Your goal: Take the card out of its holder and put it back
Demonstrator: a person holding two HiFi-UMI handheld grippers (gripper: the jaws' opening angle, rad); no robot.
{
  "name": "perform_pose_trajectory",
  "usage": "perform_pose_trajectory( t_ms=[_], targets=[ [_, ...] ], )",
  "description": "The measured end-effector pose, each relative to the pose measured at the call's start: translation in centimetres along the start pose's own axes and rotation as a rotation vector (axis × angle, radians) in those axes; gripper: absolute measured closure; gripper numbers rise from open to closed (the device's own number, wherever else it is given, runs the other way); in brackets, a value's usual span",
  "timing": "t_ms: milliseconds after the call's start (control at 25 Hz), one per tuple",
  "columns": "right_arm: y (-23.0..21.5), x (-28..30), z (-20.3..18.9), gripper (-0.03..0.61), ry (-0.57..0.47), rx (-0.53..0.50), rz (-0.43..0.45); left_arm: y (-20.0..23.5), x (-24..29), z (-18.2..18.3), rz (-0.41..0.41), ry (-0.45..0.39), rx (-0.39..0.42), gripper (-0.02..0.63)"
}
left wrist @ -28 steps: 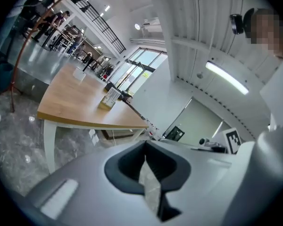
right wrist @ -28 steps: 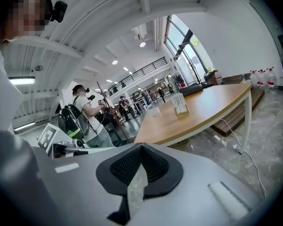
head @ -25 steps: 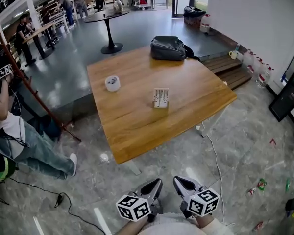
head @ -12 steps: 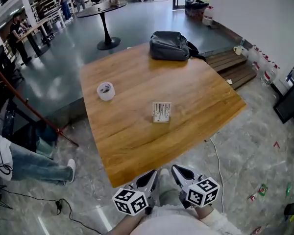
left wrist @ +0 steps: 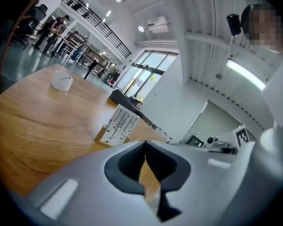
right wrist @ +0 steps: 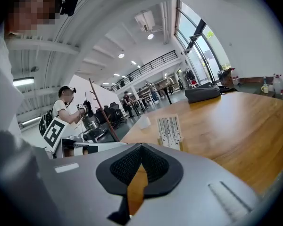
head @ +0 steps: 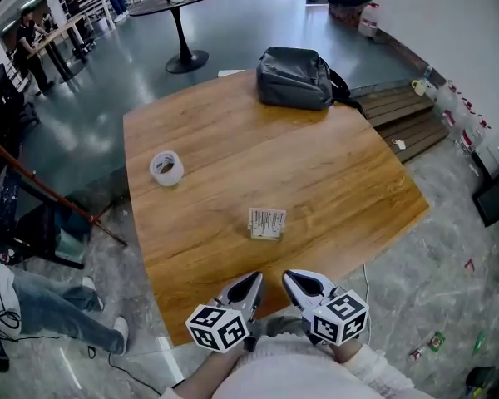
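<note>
Wooden table [head: 333, 165] — card [head: 267, 219] standing in its holder [head: 265, 235].

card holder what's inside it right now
A white card with black printed lines stands in the wooden holder. The card's bottom edge is covered by the holder, so how deep it sits cannot be seen.

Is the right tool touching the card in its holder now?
Apart. The head view shows bare table between the shut right tool and the card.
</note>
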State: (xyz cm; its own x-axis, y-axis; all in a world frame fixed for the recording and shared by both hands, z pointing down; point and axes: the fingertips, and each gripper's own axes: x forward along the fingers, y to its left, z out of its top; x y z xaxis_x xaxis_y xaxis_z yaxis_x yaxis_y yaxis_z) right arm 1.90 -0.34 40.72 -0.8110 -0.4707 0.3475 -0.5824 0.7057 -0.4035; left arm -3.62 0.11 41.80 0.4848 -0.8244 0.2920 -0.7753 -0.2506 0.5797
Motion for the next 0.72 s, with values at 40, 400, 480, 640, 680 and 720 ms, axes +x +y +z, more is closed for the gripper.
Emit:
perform_pose_trajectory(
  t_ms=[40, 400, 480, 640, 680, 720],
  targets=[
    [-0.7, 0.3, 0.3, 0.581, -0.001, 0.001, 0.0, 0.3, 0.5, 0.2, 0.01, -0.001, -0.002, 0.606],
    [-3.5, 2.7, 1.5, 0.581, 0.018, 0.014, -0.001, 2.3, 2.6, 2.3, 0.043, 0.001, 0.036, 0.606],
    [-3.9, 3.1, 1.5, 0.581, 0.019, 0.017, -0.007, 2.9, 2.8, 2.8, 0.039, 0.003, 0.042, 0.606],
    [-4.3, 4.1, 1.7, 0.581, 0.042, 0.023, -0.018, 4.2, 3.6, 3.5, 0.038, 0.035, 0.077, 0.606],
    [-4.4, 4.2, 1.7, 0.581, 0.05, 0.024, -0.021, 4.5, 3.8, 3.6, 0.037, 0.049, 0.083, 0.606],
    [-4.5, 4.4, 1.7, 0.581, 0.055, 0.021, -0.025, 4.8, 4.0, 3.6, 0.037, 0.063, 0.091, 0.606]
  ],
)
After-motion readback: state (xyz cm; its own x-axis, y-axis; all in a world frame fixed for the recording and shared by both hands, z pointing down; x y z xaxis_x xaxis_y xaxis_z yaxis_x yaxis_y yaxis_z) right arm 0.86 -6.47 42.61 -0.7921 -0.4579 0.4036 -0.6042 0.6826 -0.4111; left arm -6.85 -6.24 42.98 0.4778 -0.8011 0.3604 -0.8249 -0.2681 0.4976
